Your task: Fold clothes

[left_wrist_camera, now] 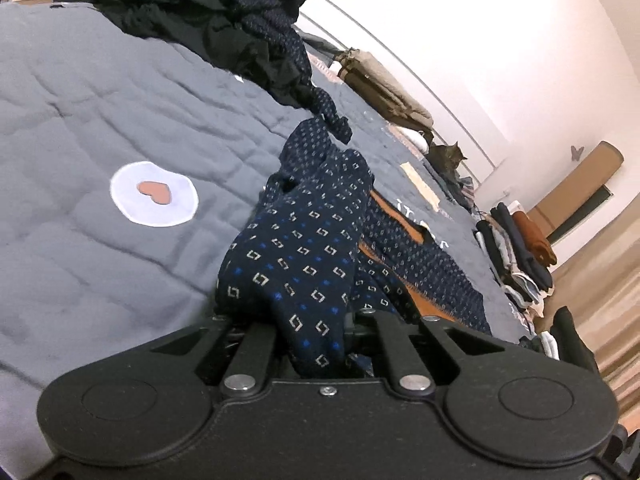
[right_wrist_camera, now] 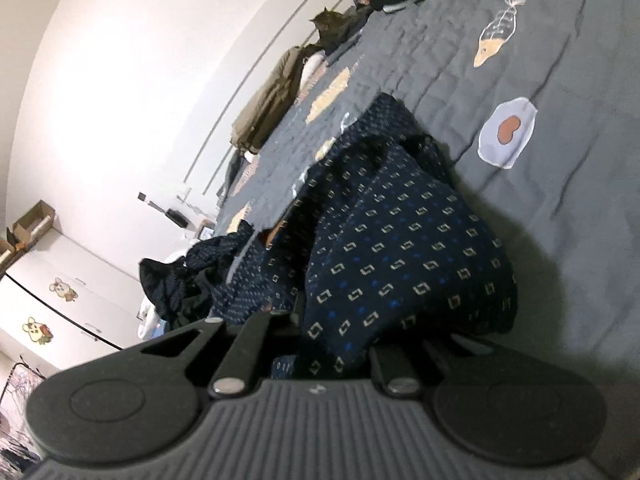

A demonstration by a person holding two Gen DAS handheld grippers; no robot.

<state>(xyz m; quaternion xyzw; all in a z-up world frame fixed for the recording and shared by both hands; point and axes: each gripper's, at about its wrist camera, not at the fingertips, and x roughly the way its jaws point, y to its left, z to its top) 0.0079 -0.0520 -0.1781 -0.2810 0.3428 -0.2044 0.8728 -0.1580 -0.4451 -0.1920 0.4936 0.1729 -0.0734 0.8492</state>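
A navy garment with small square and blue dot print and an orange lining lies bunched on the grey quilted bedspread [left_wrist_camera: 100,128]. In the left wrist view the garment [left_wrist_camera: 304,248] is bunched up between my left gripper's [left_wrist_camera: 312,320] jaws, which are shut on it; the fingertips are hidden under the cloth. In the right wrist view the same garment [right_wrist_camera: 400,248] fills my right gripper [right_wrist_camera: 340,340], which is shut on another part of it. Both grippers are low over the bed.
A heap of dark clothes [left_wrist_camera: 224,28] lies further up the bed. Folded stacks [left_wrist_camera: 516,256] sit along the bed's far edge. A cat [left_wrist_camera: 448,156] and an olive jacket [left_wrist_camera: 388,88] lie by the wall. A white cabinet [right_wrist_camera: 68,292] stands beside the bed.
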